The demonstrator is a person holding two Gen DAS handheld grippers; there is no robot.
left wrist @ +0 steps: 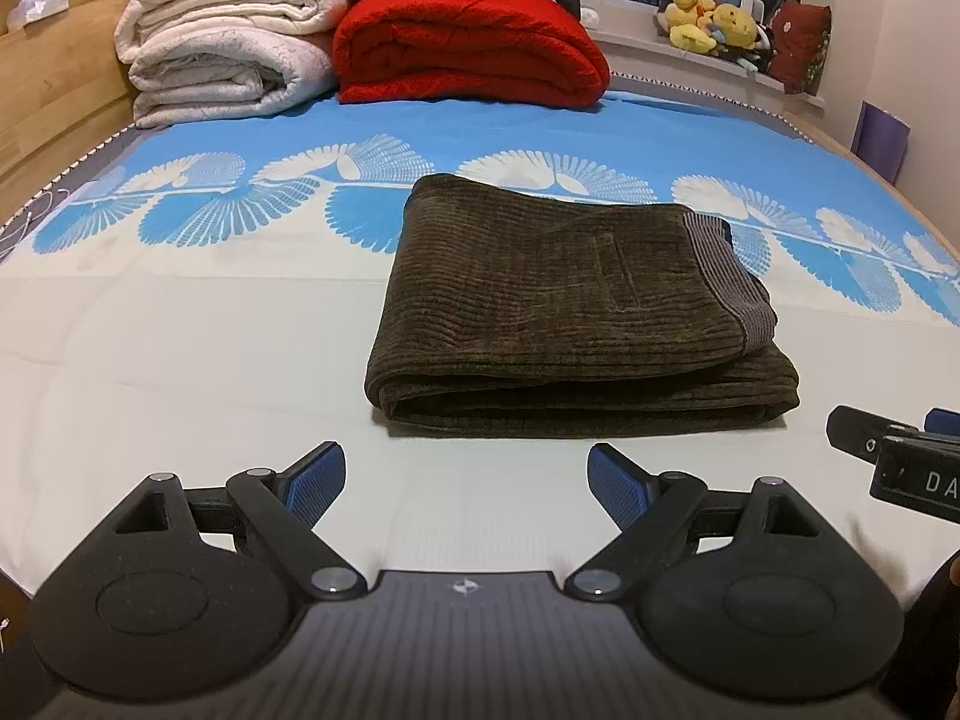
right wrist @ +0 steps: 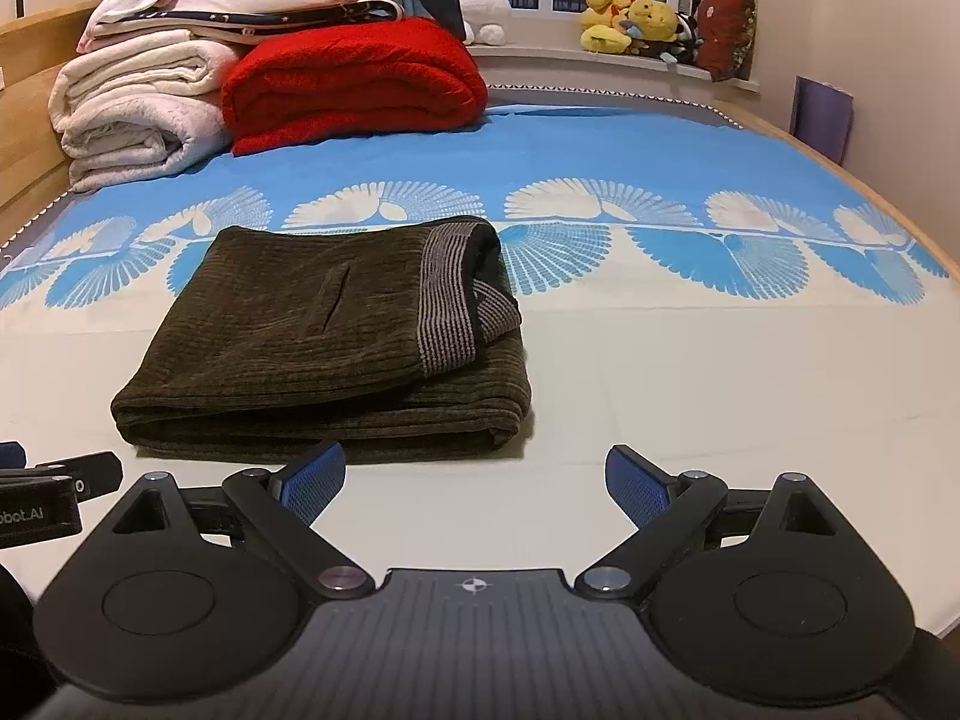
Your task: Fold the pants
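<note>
Dark olive corduroy pants (left wrist: pixel 564 306) lie folded into a compact rectangle on the bed, with the striped grey waistband on the right side. They also show in the right wrist view (right wrist: pixel 324 336). My left gripper (left wrist: pixel 467 483) is open and empty, just in front of the pants' near edge. My right gripper (right wrist: pixel 475 486) is open and empty, in front of the pants' near right corner. The right gripper's tip shows at the right edge of the left wrist view (left wrist: pixel 894 450). The left gripper shows at the left edge of the right wrist view (right wrist: pixel 54 492).
The bed has a white and blue patterned sheet (left wrist: pixel 180 360). A red folded blanket (left wrist: pixel 468 48) and white folded blankets (left wrist: pixel 222 54) are stacked at the far end. Plush toys (left wrist: pixel 714 21) sit on the windowsill. A wooden bed frame (left wrist: pixel 54 78) runs along the left.
</note>
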